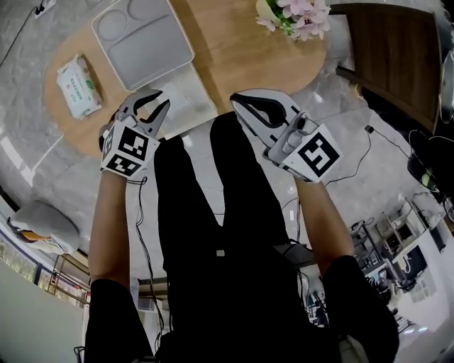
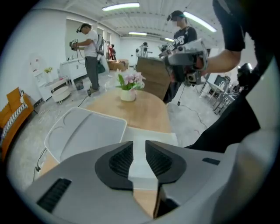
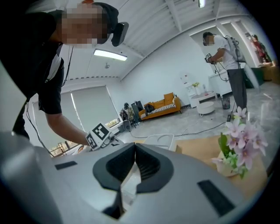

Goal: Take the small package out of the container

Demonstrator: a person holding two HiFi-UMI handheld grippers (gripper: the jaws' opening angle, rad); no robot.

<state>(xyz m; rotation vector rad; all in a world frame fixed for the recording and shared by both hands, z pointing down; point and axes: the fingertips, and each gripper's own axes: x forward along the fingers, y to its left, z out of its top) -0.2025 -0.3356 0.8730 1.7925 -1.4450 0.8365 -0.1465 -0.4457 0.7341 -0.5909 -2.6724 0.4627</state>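
Note:
A small white-and-green package [image 1: 79, 86] lies flat on the left end of the wooden table [image 1: 234, 49], outside any container. A shallow white container [image 1: 186, 99] sits at the table's near edge, beside a grey compartment tray [image 1: 142, 39]. My left gripper [image 1: 162, 99] hovers at that near edge, just left of the white container [image 2: 153, 135], jaws apart with nothing between them [image 2: 139, 146]. My right gripper [image 1: 235, 101] hangs to the container's right, over the floor, tips touching and empty [image 3: 135, 146].
A pot of pink flowers [image 1: 298, 15] stands at the table's far right. A dark wooden cabinet [image 1: 397, 57] is beyond it, with cables on the floor [image 1: 362, 152]. Two other people [image 2: 89, 52] [image 2: 183, 39] stand farther back in the room.

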